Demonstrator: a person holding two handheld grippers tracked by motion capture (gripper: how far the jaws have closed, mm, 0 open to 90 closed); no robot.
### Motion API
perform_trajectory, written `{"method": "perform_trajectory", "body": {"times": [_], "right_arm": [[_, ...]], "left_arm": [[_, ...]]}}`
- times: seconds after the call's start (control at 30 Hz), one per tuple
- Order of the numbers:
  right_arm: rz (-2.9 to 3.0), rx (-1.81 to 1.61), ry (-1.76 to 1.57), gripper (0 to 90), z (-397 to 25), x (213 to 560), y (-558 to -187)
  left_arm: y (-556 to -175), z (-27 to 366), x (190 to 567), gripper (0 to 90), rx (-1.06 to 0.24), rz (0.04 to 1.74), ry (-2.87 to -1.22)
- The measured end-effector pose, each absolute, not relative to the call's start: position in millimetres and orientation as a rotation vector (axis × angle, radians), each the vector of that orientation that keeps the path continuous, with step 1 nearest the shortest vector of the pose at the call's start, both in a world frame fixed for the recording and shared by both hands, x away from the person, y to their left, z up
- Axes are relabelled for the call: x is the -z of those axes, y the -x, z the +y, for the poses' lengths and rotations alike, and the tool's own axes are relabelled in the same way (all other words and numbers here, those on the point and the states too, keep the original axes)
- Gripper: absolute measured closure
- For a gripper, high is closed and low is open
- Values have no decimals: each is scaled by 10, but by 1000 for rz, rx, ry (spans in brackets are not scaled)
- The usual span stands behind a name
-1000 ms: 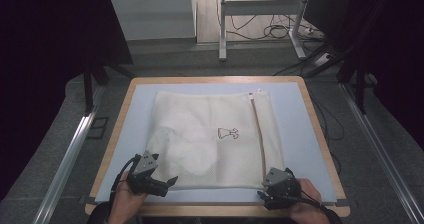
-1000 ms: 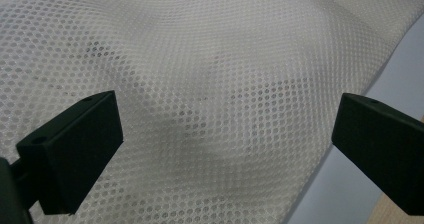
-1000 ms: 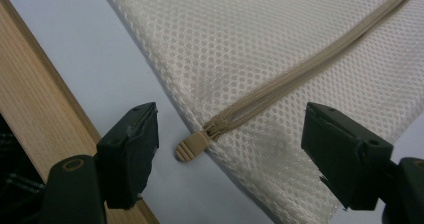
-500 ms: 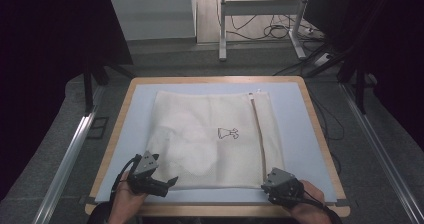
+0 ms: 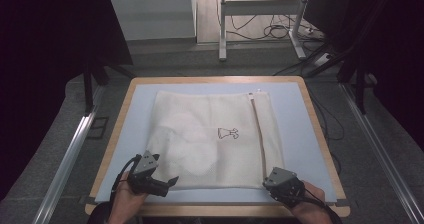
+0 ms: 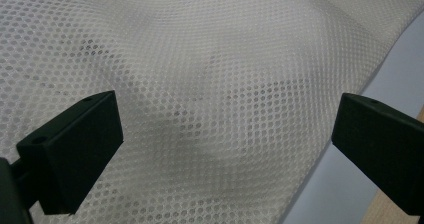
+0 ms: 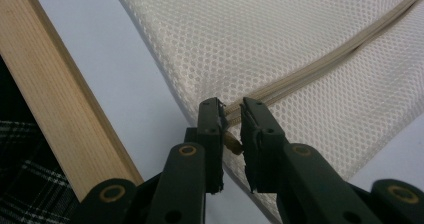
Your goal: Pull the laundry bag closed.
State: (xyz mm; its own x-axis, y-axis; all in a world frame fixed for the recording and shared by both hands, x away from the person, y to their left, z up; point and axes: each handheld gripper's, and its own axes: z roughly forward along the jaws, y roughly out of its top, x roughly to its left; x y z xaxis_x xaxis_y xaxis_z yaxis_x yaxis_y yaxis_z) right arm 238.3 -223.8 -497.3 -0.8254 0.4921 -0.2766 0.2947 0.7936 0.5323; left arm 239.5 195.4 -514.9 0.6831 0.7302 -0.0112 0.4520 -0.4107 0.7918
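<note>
A cream mesh laundry bag (image 5: 212,134) is shown lying flat on the pale blue mat (image 5: 295,119) of a wooden-edged table (image 5: 320,134), its near edge close to the person's side. The fabric is seen as a fine honeycomb mesh, slightly rumpled, with darker patches showing through it in the left gripper view (image 6: 200,109). A beige zipper (image 5: 258,134) is run along the bag's right side, from far edge to near edge. A small black printed emblem (image 5: 228,132) is borne at the bag's centre; it is too small to be made out, and no writing can be read. The left gripper (image 5: 167,183) is held at the bag's near left corner with its jaws wide apart above the mesh. The right gripper (image 7: 231,121) is set at the zipper's near end (image 7: 320,64), its jaws nearly together around a small tan zipper pull (image 7: 231,143).
</note>
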Motion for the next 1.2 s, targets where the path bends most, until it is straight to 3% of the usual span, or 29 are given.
{"method": "perform_trajectory", "body": {"times": [0.47,0.8,1.2], "right_arm": [[2588,-706,-622,829,-2274,4960,-2436],[2591,-699,-637,831,-2271,4966,-2447],[2616,-663,-644,847,-2251,4985,-2482]], "left_arm": [[-2403,1897,5115,3,-384,910,-2052],[-2448,1639,5063,18,-369,824,-2086],[-2569,1293,5010,228,-258,722,-2103]]}}
